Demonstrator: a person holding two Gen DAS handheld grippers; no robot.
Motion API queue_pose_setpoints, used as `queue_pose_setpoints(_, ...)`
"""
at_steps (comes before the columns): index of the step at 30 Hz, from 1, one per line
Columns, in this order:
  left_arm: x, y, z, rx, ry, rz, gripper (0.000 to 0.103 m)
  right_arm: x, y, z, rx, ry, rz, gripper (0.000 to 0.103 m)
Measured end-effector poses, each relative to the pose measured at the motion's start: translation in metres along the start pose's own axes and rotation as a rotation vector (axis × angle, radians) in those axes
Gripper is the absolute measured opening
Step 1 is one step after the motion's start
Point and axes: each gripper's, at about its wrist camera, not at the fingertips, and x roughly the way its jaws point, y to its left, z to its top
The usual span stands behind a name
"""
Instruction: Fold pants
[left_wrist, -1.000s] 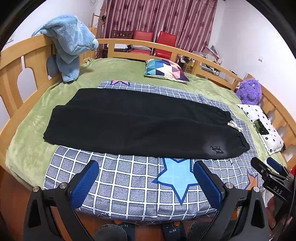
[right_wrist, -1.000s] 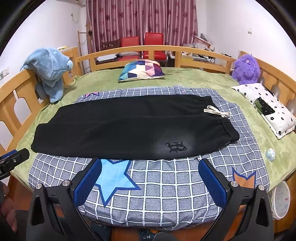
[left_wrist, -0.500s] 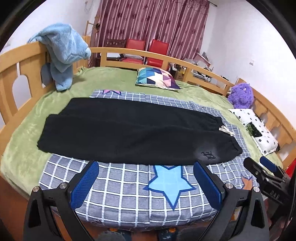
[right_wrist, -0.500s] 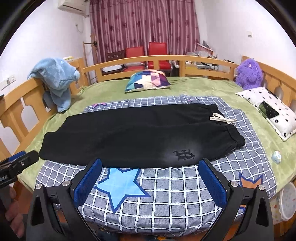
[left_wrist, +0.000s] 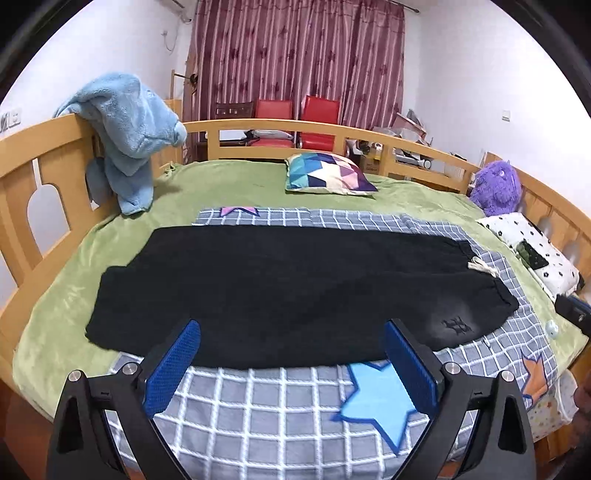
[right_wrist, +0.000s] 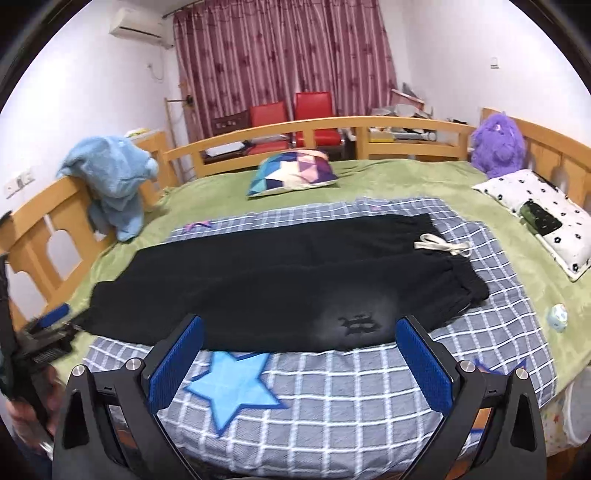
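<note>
Black pants lie flat on a grey checked blanket, legs folded one over the other, cuffs at the left, waistband with a white drawstring at the right. They also show in the right wrist view, with the drawstring. My left gripper is open and empty, above the pants' near edge toward the cuffs. My right gripper is open and empty, above the near edge by the embroidered logo. Neither touches the cloth.
A wooden rail rings the green bed. A blue plush towel hangs on it at left. A patterned cushion, a purple plush toy and a white dotted pillow lie at the back and right.
Both grippers have come forward and lower toward the bed; their fingertips now overlap the pants' near edge. The pants have not moved. Jaws stay open.
</note>
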Motion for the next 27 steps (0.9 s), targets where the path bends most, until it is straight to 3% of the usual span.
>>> queue_pose_setpoints(3, 0.011, 0.029, 0.012, -0.055, -0.001, 0.028, 0.099, 0.022, -0.017, 0.0, 0.017, 0.012, -0.03, 0.097)
queue_pose_setpoints(8, 0.05, 0.081, 0.001, -0.102, 0.097, 0.084, 0.094, 0.069, -0.041, -0.013, -0.004, 0.062, -0.084, 0.083)
queue_pose_setpoints(12, 0.077, 0.121, -0.026, -0.201, 0.179, 0.031, 0.084, 0.106, -0.068, -0.035, 0.033, 0.098, -0.1, 0.074)
queue_pose_setpoints(16, 0.109, 0.159, -0.063, -0.362, 0.231, -0.017, 0.074, 0.143, -0.102, -0.059, 0.15, 0.173, -0.075, 0.071)
queue_pose_setpoints(21, 0.146, 0.184, -0.095, -0.497, 0.271, -0.063, 0.073, 0.176, -0.139, -0.08, 0.304, 0.231, -0.036, 0.071)
queue_pose_setpoints(24, 0.155, 0.189, -0.101, -0.53, 0.243, -0.088, 0.073, 0.197, -0.151, -0.084, 0.364, 0.264, -0.019, 0.072)
queue_pose_setpoints(27, 0.166, 0.19, -0.095, -0.53, 0.22, -0.091, 0.073, 0.208, -0.154, -0.083, 0.384, 0.242, -0.006, 0.072)
